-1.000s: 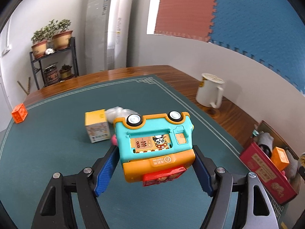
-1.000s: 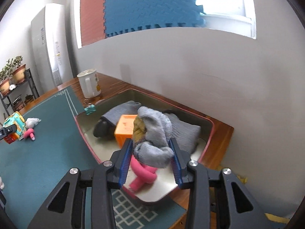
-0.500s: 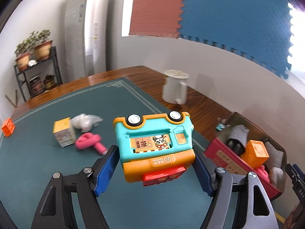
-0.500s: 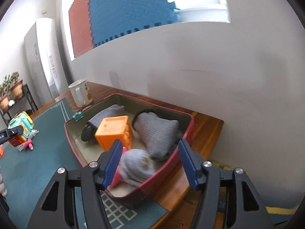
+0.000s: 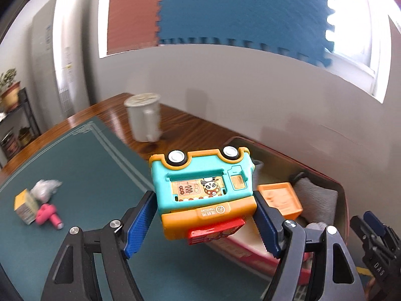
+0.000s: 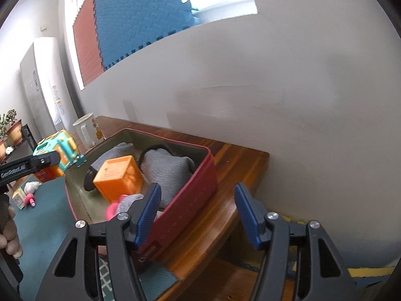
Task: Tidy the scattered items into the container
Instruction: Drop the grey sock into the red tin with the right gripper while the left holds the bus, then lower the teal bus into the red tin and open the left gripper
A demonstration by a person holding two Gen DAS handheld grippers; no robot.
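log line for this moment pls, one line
left gripper: shut on toy bus, held near red container | right gripper: open, empty | mat: pink toy, yellow box

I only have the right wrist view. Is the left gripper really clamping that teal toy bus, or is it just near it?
Observer: Clamped. In the left wrist view the left gripper has both blue pads pressed on the sides of the toy bus.
Operator: Which way up is it?
Observer: Upside down, with its white wheels on top.
Operator: Is it over the container?
Observer: It overlaps the near wall of the container, and the orange block shows just to its right. I cannot judge its height above the container.
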